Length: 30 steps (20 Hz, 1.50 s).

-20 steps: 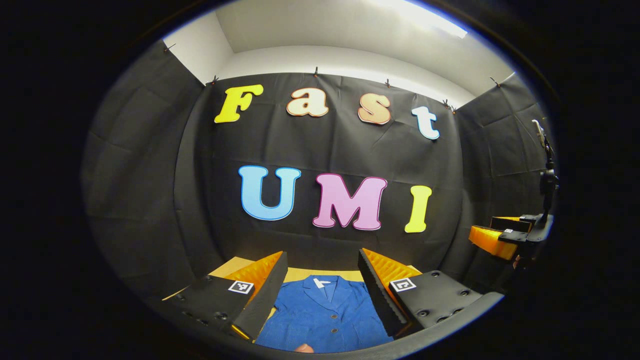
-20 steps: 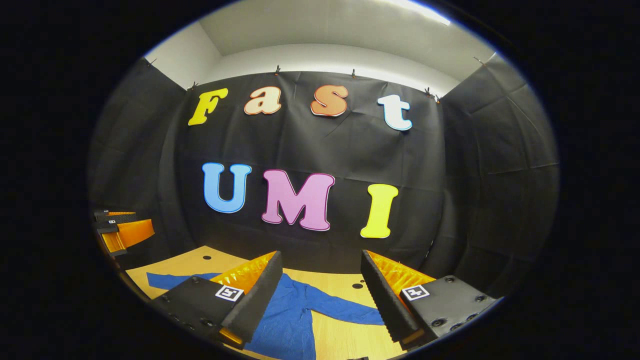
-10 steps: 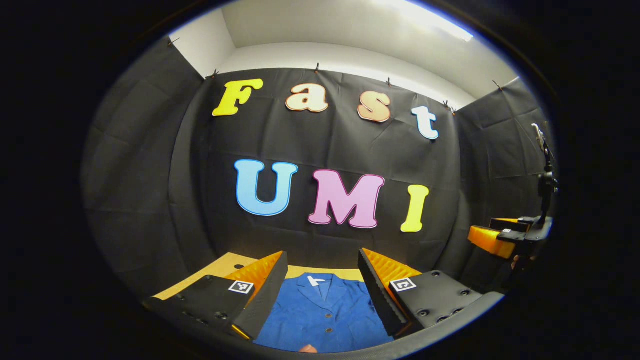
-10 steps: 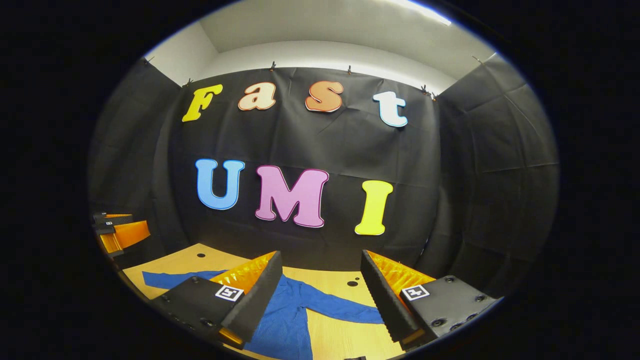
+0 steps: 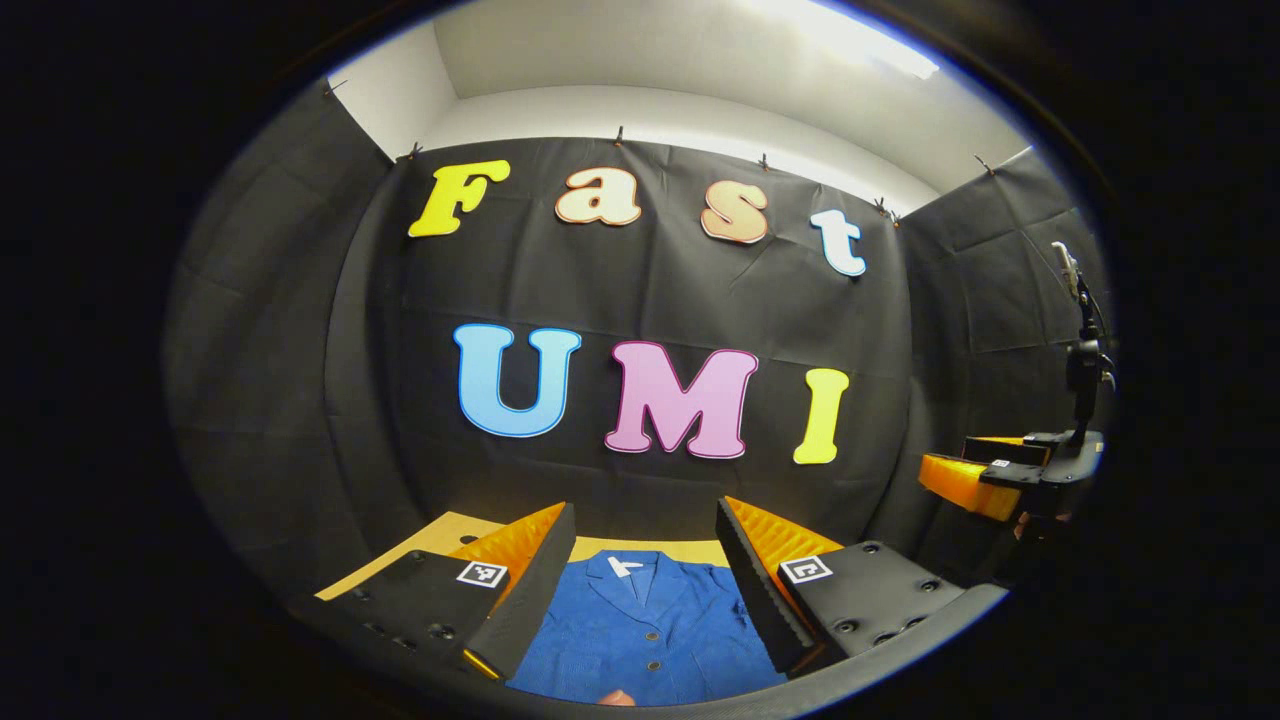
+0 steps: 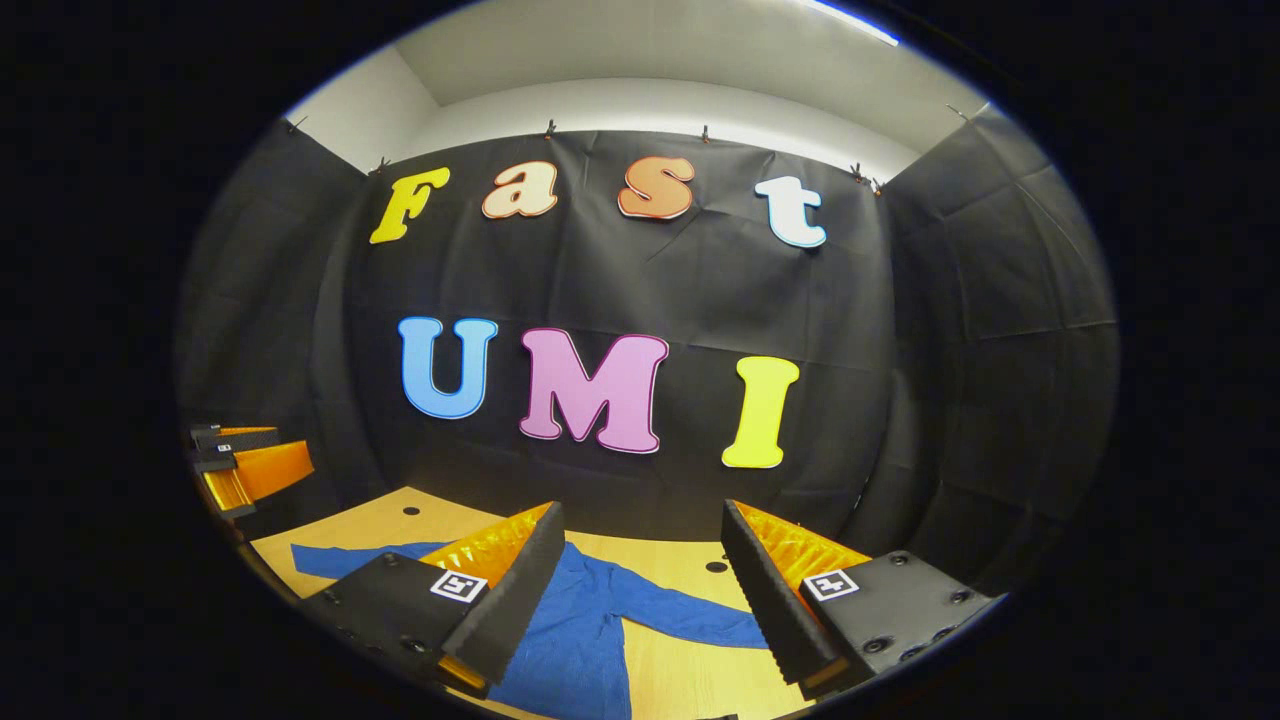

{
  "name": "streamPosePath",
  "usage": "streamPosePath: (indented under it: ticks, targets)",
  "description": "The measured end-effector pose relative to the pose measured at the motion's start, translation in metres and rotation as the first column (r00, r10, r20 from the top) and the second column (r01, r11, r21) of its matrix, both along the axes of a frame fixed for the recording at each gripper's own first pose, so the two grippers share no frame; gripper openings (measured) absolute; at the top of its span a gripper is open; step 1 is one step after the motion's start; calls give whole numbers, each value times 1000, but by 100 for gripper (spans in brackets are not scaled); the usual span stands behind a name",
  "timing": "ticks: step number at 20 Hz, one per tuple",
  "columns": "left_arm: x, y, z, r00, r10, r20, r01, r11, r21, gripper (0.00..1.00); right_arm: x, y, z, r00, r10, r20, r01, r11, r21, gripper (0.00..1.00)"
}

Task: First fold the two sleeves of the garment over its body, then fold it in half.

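A blue shirt (image 5: 650,630) lies flat, sleeves out, on the worktop (image 6: 690,670), with both hand-held grippers, left (image 5: 645,560) and right (image 6: 640,560), spread above it, ready to fold.

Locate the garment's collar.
In the left gripper view, the collar lies between the left gripper fingers, at the garment's far end on the table.

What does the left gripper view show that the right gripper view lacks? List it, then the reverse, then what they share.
Left gripper view: the collar and buttoned front, plus the right tongs off to the side. Right gripper view: both sleeves spread flat, plus the left tongs. Shared: the blue garment on the wooden table, each view's own tongs open.
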State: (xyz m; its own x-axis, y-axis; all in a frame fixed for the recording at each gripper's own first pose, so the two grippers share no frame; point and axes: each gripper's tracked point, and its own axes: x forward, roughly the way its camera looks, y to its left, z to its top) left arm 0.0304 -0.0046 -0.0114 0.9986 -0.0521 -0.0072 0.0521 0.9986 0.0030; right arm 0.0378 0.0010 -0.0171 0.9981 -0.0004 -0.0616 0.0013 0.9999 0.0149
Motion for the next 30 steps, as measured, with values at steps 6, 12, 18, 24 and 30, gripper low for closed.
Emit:
streamPosePath:
  ticks: [6,12,18,24,30]
  targets:
    - [5,-4,-9,999,-24,-25,24,999,-24,81,-5,-3,-40,999,10,-34,-10,1000,13,100]
    - [5,7,-16,1000,-18,-23,18,1000,-10,79,-12,-22,-73,995,-29,-94,30,999,13,99]
    - [10,7,-25,999,-5,-38,5,1000,-23,79,0,-82,-122,979,-86,-185,98,993,60,96]
    - [31,-16,-31,998,-17,-61,17,1000,3,80,26,-168,-237,908,-174,-381,232,967,110,99]
    - [80,-46,-35,994,29,-102,-21,997,78,81,74,-249,-363,790,-251,-559,375,919,118,95]
